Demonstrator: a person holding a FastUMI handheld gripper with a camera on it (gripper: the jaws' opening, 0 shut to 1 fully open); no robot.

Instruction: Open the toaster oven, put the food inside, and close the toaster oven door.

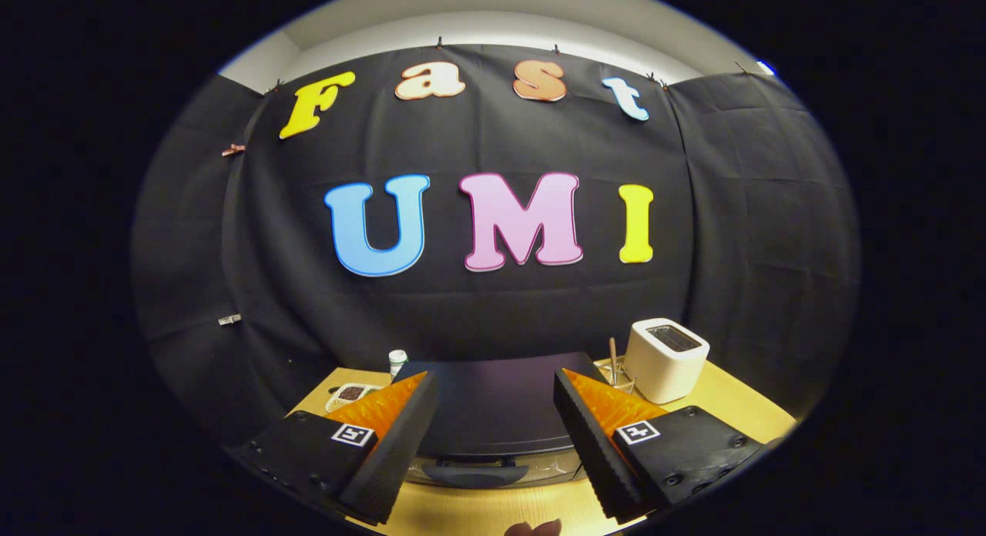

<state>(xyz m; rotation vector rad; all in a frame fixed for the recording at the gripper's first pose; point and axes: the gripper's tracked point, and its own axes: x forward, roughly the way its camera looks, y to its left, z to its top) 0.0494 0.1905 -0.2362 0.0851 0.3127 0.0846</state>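
Legible text, labels and signs, as we find them:

1. Square black-and-white marker [353, 434] on the left finger of the tool [493, 428], whose fingers stand spread apart above the oven [493, 413]: a coded pattern, no letters or numbers we can read.
2. Matching square marker [638, 432] on the right finger: likewise a pattern only.
3. Oven, toaster [665, 359], small bottle [397, 361]: we make out no brand, number or label; any print is too small to tell.
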